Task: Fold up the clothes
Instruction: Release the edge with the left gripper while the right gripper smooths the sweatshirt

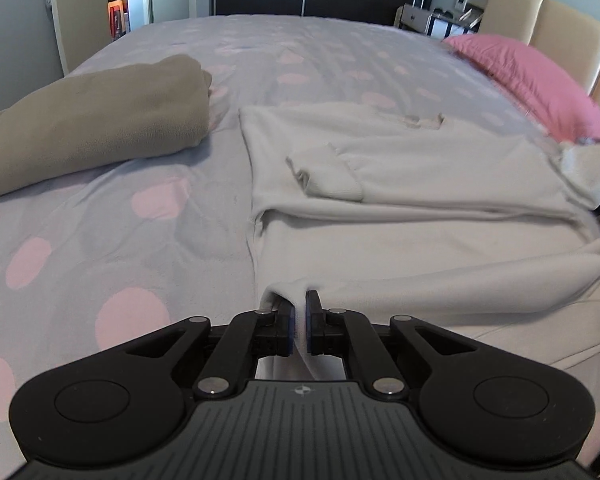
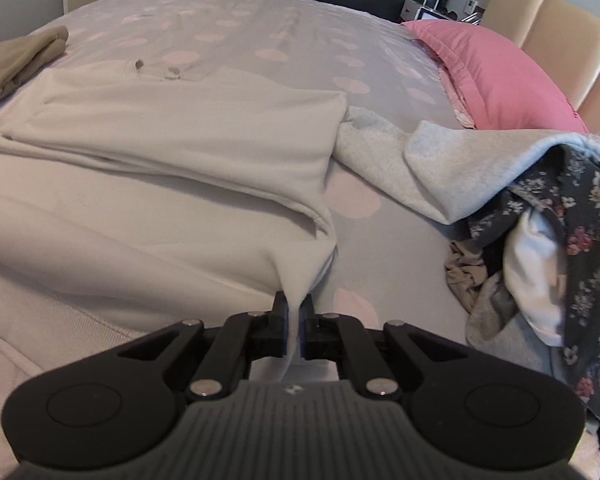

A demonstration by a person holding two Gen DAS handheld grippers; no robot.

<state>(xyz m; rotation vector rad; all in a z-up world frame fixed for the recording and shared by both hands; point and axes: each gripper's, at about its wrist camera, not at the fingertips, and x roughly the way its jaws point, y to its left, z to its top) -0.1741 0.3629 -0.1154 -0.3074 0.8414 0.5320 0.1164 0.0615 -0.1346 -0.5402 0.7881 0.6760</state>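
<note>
Sweatshirt fabric, cream-white [image 1: 400, 200], lay spread flat across the middle of the bed [image 1: 100, 240], whose grey cover was dotted with pale pink circles. The garment was partly folded: both sleeves were laid in over the body, one ribbed cuff [image 1: 328, 176] resting on the chest, and the collar [image 1: 420, 120] pointed toward the far side of the mattress. Its near hem was lifted at the two corners, so the cloth rose in soft ridges toward me.

A folded tan garment [image 1: 92, 120] sat on the cover to the left of the sweatshirt, apart from it. A pink pillow [image 2: 496, 80] leaned by the beige headboard [image 2: 560, 20] on the right. Just beside the sweatshirt's right edge lay a heap of other clothes: a light grey fleece piece [image 2: 440, 160] touching it, and a dark floral one [image 2: 580, 220] nearer me.

My left gripper [image 1: 299, 312] was clamped on the near left corner of the hem, a thin pleat of cloth pinched between the blue pads [image 1: 287, 320]. My right gripper [image 2: 296, 316] was likewise closed tight on the near right corner, the fabric drawn into a peak between its fingers.
</note>
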